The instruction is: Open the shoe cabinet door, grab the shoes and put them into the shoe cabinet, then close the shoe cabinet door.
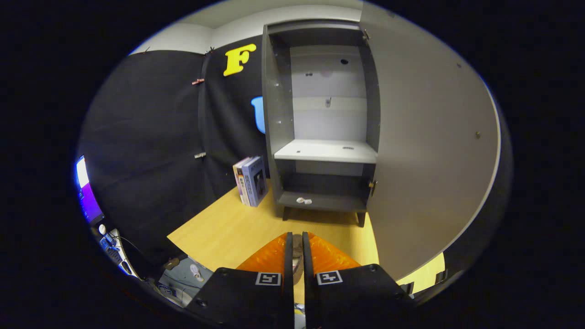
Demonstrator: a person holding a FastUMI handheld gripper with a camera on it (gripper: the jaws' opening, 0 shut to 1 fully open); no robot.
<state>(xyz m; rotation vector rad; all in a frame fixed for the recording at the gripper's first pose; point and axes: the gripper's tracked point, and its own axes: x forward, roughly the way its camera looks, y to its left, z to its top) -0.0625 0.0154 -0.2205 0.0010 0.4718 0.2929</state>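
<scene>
1. The gripper (297, 242) has its fingers nearly together, pinching a slim shoe (297, 258) between them.
2. They hover over the wooden tabletop (228, 233), short of the shoe cabinet (327, 151).
3. The cabinet's door (429, 137) is open to its right; books (250, 181) lean left of it.

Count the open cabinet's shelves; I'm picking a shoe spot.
2: white flat shelf mid-height; dark grey bottom shelf beneath it. Tool fingers sit close together, short of the cabinet.
</scene>
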